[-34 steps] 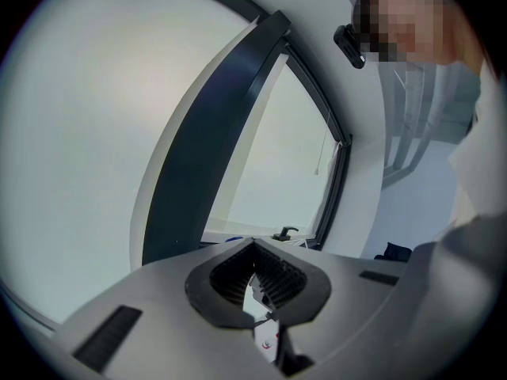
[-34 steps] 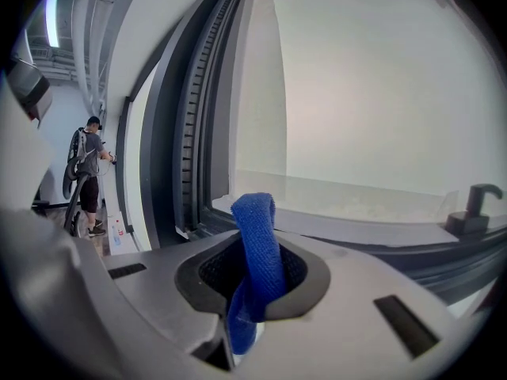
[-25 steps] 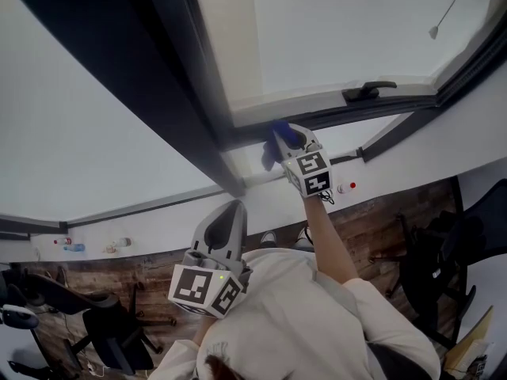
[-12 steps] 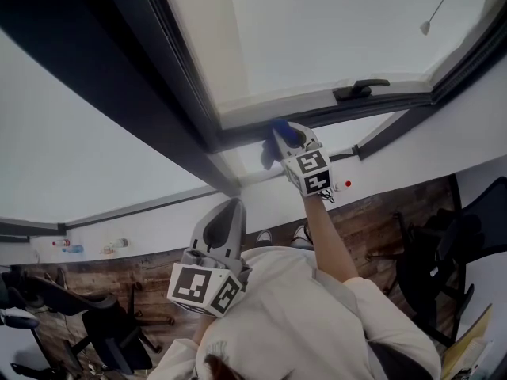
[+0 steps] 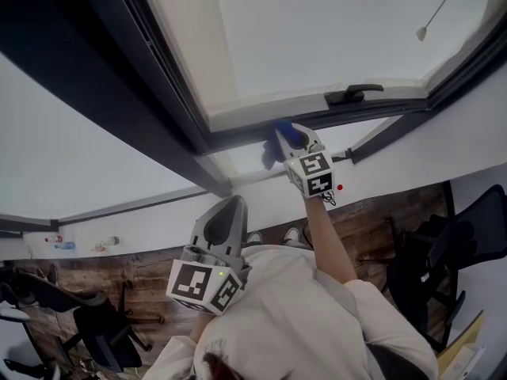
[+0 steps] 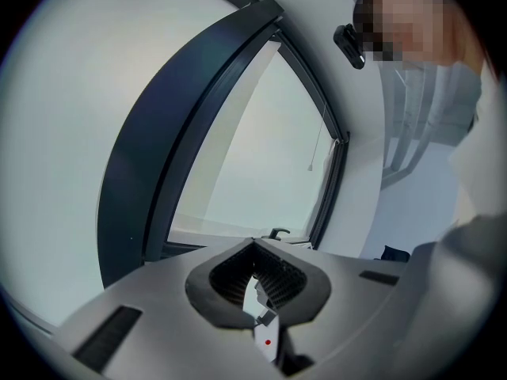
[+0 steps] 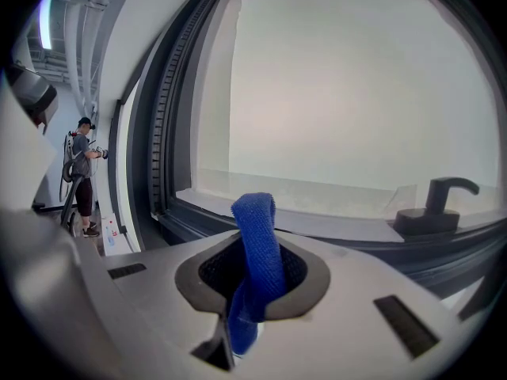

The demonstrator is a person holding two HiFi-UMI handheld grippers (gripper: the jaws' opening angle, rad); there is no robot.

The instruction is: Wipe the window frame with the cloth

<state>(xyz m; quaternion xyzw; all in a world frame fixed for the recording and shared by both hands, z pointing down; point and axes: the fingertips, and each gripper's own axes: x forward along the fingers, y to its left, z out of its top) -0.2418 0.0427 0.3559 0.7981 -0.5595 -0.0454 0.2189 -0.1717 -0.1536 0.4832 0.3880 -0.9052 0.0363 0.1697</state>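
my right gripper (image 5: pixel 283 133) clamped on the blue cloth (image 5: pixel 277 132), held up at the lower rail of the window frame (image 5: pixel 238 136) near its corner, contact unclear; left gripper (image 5: pixel 228 206) closed, empty, idle low; i judge wiping barely begun, rail toward the handle (image 5: pixel 352 95) and uprights remaining.

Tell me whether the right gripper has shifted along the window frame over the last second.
Yes, slightly: the right gripper, with the cloth, has slid along the window frame toward the window handle.
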